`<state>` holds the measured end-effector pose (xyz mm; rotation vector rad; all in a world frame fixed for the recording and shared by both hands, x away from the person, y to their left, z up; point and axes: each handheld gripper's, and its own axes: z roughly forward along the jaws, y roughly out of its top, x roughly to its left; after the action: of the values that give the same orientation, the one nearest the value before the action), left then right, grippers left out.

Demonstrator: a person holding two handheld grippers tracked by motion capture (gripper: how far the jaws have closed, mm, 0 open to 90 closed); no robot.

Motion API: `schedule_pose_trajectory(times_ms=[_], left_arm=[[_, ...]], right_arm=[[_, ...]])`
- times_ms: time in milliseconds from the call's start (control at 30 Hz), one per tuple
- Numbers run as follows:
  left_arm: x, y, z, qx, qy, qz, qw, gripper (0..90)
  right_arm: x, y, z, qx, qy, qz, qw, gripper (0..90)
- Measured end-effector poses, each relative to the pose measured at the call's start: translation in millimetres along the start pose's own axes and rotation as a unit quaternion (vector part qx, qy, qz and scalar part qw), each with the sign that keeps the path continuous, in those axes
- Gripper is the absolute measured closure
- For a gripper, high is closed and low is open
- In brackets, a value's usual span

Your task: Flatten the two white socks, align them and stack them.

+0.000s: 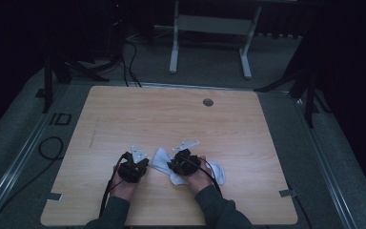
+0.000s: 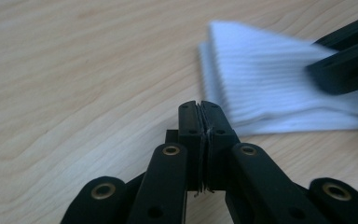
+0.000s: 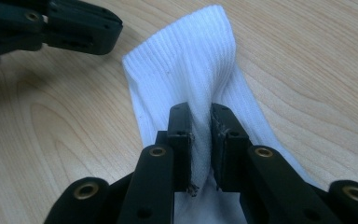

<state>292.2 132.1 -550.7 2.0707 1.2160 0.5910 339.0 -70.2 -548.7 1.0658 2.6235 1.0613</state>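
A white ribbed sock (image 1: 162, 160) lies on the wooden table (image 1: 171, 119) near its front edge. In the right gripper view my right gripper (image 3: 200, 109) is shut on the sock (image 3: 186, 65), a fold of white fabric pinched between its jaws. In the left gripper view my left gripper (image 2: 199, 103) is shut with nothing in it, its tip just short of the sock's cuff (image 2: 261, 84). From above, the left gripper (image 1: 136, 164) sits just left of the sock and the right gripper (image 1: 183, 160) rests on it.
A small round grommet (image 1: 208, 102) sits in the table's far side. Beyond the table stand a white desk frame (image 1: 209, 38) and dark stand legs (image 1: 310, 90). Cables (image 1: 52, 148) lie on the floor at the left.
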Motion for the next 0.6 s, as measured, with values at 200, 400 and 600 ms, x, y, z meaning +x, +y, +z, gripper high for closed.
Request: schedule_pose_trajectory(times_ms=[200, 400, 600], left_arm=[[-18.3, 7.8, 4.2, -0.011, -0.023, 0.037, 0.999, 88.7], [-28.2, 12.3, 18.8, 0.005, -0.017, 0.059, 0.9981, 89.2], [-23.1, 11.4, 18.9, 0.011, -0.022, 0.039, 0.9989, 89.7]], right_arm=[[1.2, 1.2, 1.9, 0.007, -0.002, -0.007, 0.9999, 79.6], [1.9, 1.9, 2.3, 0.01, -0.002, -0.015, 0.9998, 79.3], [1.3, 3.1, -5.3, 0.012, 0.01, -0.021, 0.9997, 63.2]])
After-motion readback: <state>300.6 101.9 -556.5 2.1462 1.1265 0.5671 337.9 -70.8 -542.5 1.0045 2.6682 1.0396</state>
